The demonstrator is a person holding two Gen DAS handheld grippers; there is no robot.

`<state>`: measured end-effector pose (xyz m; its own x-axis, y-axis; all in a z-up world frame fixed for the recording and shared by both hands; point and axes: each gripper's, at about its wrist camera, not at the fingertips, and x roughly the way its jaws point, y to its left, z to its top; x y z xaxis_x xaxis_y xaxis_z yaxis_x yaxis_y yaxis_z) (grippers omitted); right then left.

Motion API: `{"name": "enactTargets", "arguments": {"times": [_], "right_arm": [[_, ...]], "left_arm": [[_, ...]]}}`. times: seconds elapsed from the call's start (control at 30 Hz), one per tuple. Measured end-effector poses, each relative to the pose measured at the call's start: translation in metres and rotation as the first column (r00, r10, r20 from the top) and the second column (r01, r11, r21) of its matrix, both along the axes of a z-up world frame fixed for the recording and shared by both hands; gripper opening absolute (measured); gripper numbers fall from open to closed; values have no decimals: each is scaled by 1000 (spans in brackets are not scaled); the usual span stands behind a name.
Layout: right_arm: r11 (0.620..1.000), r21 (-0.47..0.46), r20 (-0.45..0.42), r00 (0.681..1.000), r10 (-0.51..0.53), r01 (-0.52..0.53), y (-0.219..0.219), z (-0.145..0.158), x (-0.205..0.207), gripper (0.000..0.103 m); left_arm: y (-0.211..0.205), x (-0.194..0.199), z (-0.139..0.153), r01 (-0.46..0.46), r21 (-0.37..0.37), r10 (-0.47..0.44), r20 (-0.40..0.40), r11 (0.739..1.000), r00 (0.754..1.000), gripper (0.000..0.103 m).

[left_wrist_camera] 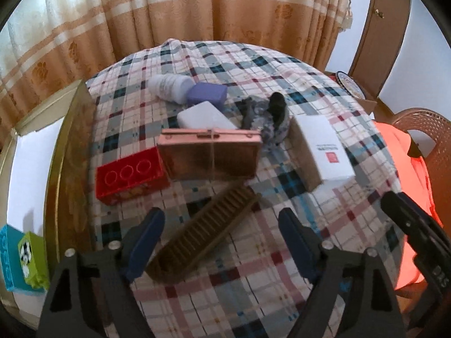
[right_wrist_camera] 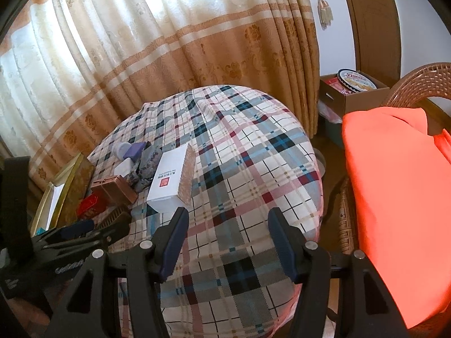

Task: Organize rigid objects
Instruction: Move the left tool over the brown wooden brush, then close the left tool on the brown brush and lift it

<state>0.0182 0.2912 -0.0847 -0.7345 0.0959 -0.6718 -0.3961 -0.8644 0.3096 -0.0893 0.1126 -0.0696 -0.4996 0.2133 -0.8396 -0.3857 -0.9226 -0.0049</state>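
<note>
- Fingers of the left gripper (left_wrist_camera: 221,242) are spread wide and hold nothing; the brown comb (left_wrist_camera: 203,233) lies on the plaid worktop (left_wrist_camera: 253,281) slanted between them, so it is judged the next pick.
- Fingers of the right gripper (right_wrist_camera: 225,242) are likewise released, over bare cloth, well apart from the pile.
- The left wrist should be turned until the fingers face the comb's long sides, then lowered squarely.
- A grip near the comb's middle is advised, lest it tip.
- The red box (left_wrist_camera: 131,176) and pink case (left_wrist_camera: 210,153) sit near; they should be left undisturbed.
- The open gold box (left_wrist_camera: 73,152) at the left edge is probably the destination.
</note>
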Motion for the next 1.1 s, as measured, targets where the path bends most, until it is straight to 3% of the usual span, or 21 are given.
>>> {"name": "enactTargets", "arguments": {"times": [0.07, 0.17, 0.23, 0.33, 0.4, 0.47, 0.5, 0.53, 0.6, 0.8, 0.9, 1.1], "right_arm": [[1000, -1, 1, 1000, 0, 0, 0, 0, -1, 61], [1000, -2, 0, 1000, -1, 1, 0, 0, -1, 61], [1000, -1, 1, 1000, -3, 3, 1, 0, -1, 61], [1000, 0, 1, 1000, -2, 2, 1, 0, -1, 61], [1000, 1, 3, 1000, -1, 1, 0, 0, -2, 61], [1000, 3, 7, 1000, 1, -1, -1, 0, -3, 61], [1000, 5, 8, 1000, 2, -2, -2, 0, -3, 61], [1000, 6, 9, 1000, 2, -2, -3, 0, -3, 61], [1000, 7, 8, 1000, 3, -3, -3, 1, -3, 61], [1000, 20, 4, 1000, 20, -20, -9, 4, -7, 61], [999, 20, 4, 999, 36, -36, -12, 6, -12, 61], [996, 58, -15, 997, 72, -71, -24, 16, -23, 61]], "left_arm": [[2, -6, -6, 9, -40, -9, -2, 999, 1000, 87], [-5, -11, -9, -15, 4, 14, 29, 1000, 999, 84], [-5, -8, -9, -7, -5, 7, 30, 1000, 1000, 81], [-2, 3, -5, 14, 7, -14, 38, 1000, 999, 61], [0, 8, -3, 22, 21, -23, 53, 1000, 998, 54], [-1, 10, 0, 30, 84, -38, 99, 996, 994, 28], [-3, 10, 0, 33, 133, -51, 135, 991, 989, 26], [-5, 9, 0, 26, 182, -57, 164, 983, 985, 25], [-6, 9, -1, 21, 194, -54, 164, 981, 985, 25], [-2, 11, -2, 31, 172, -53, 128, 985, 990, 26], [4, 10, -1, 40, 155, -57, 107, 987, 993, 36], [8, 13, -2, 60, 112, -67, 56, 992, 996, 39]]}}
